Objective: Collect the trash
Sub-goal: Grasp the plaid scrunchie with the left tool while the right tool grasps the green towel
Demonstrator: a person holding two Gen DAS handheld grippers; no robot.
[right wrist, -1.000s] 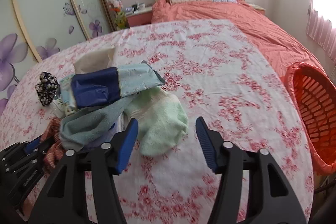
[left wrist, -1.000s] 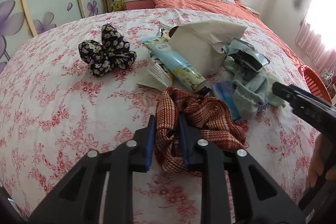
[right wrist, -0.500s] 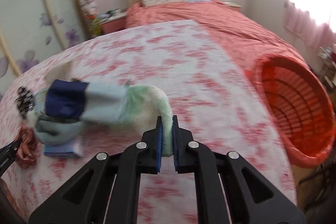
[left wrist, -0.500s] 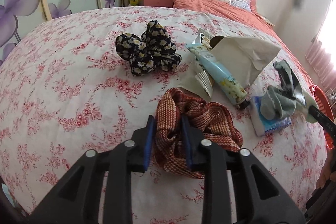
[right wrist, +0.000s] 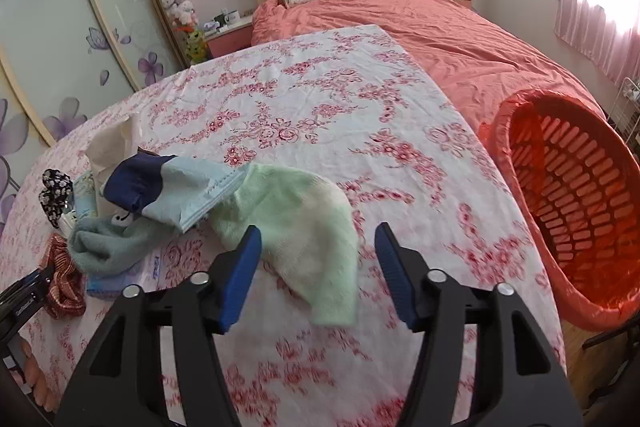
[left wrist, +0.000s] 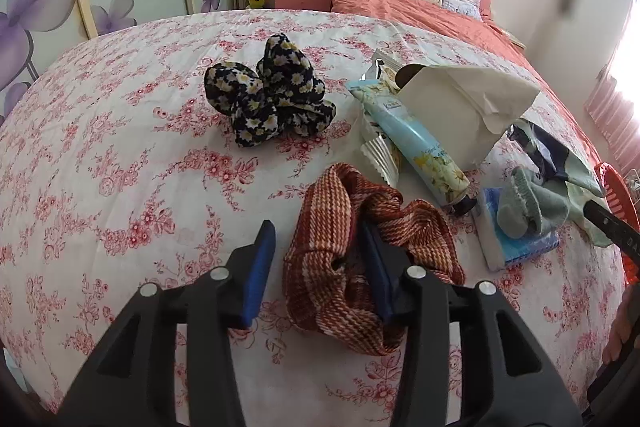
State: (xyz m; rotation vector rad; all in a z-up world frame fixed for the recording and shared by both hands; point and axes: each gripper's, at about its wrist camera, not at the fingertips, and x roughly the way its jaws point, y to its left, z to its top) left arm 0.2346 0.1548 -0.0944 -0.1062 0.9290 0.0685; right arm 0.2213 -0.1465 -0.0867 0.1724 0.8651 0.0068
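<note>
Left hand-held gripper [left wrist: 316, 267]: jaws spread wide, nothing clamped. Red-and-cream woven cloth [left wrist: 360, 259] bunched on the floral bedspread [left wrist: 120, 147], lying between the blue pads; right pad pressed against the folds, left pad clear of it with bare sheet between.

Beyond it, black daisy-print cloth [left wrist: 272, 99] crumpled alone, well apart from the rest. To the right, a cluster: light-blue floral tube [left wrist: 416, 143] lying diagonally, cap end near the woven cloth; silver crimped wrapper [left wrist: 380, 155] partly under the tube; cream paper bag [left wrist: 460, 107] on its side, just beside the tube. Blue tissue pack [left wrist: 516, 247] flat at right, grey-green sock [left wrist: 528, 207] draped on top of it.

Right hand-held gripper [right wrist: 318, 259]: jaws wide apart, gripping nothing. Pale green sock [right wrist: 308, 227] lying flat on the bedspread, its near end between the open pads; contact with either pad unclear. Blue-and-navy pouch [right wrist: 172, 187] overlapping the sock's far end, resting on the same pile with the grey-green sock beneath. Woven cloth and left gripper tip at lower left edge of right wrist view.

Orange slatted basket [right wrist: 576, 203] at the right edge of the bed, tipped with its opening facing the camera, well apart from the pile.
</note>
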